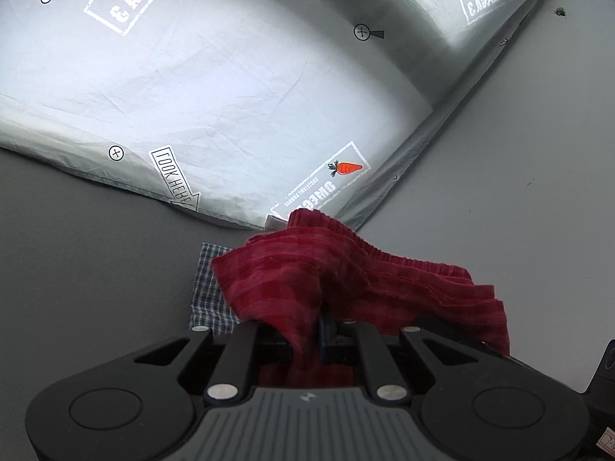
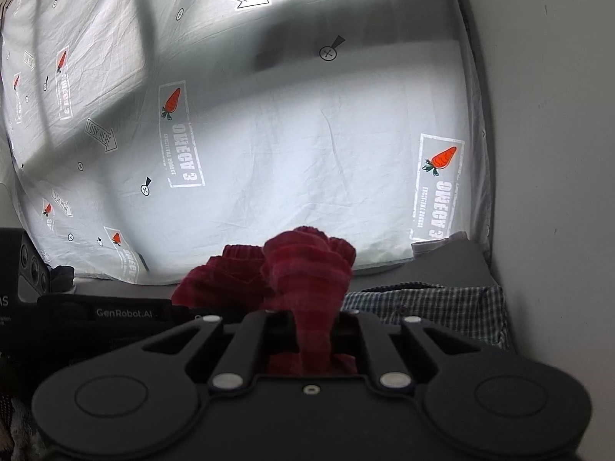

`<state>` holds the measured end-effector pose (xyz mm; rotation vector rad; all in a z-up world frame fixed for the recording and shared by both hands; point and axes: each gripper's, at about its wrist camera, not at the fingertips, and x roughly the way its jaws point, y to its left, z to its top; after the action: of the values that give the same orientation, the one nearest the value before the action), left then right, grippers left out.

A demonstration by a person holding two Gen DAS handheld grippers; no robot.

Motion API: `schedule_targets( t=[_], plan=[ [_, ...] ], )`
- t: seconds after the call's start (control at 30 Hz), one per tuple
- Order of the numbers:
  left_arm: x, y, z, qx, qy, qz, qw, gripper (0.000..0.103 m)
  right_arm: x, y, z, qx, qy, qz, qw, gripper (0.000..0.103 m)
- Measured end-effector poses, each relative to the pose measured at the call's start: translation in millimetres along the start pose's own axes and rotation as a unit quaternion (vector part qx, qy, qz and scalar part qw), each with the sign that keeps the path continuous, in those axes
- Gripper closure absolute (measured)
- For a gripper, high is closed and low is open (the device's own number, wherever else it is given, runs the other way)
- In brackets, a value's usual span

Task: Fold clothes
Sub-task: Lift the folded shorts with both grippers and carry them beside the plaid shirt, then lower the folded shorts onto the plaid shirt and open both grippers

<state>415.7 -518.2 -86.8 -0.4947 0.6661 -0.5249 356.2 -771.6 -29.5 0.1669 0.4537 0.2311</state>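
Left gripper (image 1: 307, 330) and right gripper (image 2: 313, 330) both clamped on red garment (image 1: 307, 269) (bunched), checked shirt (image 2: 423, 303) near; white sheet's (image 1: 230, 96) edge far, open grey surface (image 1: 96, 249) left

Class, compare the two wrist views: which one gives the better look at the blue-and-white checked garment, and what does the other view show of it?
The right wrist view: the checked garment spreads across the grey surface, with buttons visible. The left wrist view shows only a narrow strip of it, mostly hidden behind the red cloth.

Sheet (image 2: 269, 153) prints "LOOK HERE", "OMEGA 3"; black device (image 2: 115, 313) reads "GenRobot.AI"
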Motion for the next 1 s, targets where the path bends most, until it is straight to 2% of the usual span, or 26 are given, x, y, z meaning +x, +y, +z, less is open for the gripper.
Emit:
schedule_targets(
  t=[0.13,0.33,0.5,0.7,0.77,0.83,1.0],
  plan=[
    [66,-11,10,0.012,0.017,0.014,0.9997,0.090,38,-55,8,0.028,0.003,-0.004,1.000,0.095],
    [147,-3,23,0.024,0.059,0.037,0.9973,0.090,110,-115,-5,0.077,0.036,-0.020,0.996,0.094],
    [186,13,23,0.007,0.073,0.049,0.9961,0.090,151,-138,-15,0.071,0.061,-0.030,0.995,0.094],
    [199,20,24,0.017,0.062,0.063,0.9960,0.090,170,-143,-15,0.040,0.072,-0.040,0.996,0.091],
    [202,21,24,0.029,0.059,0.073,0.9952,0.086,174,-143,-16,0.026,0.072,-0.055,0.996,0.084],
    [204,27,26,0.026,0.059,0.080,0.9947,0.085,178,-141,-17,0.006,0.070,-0.076,0.995,0.069],
    [195,37,35,0.030,0.036,0.112,0.9926,0.084,168,-127,-9,-0.064,0.038,-0.135,0.988,0.053]
  ],
)
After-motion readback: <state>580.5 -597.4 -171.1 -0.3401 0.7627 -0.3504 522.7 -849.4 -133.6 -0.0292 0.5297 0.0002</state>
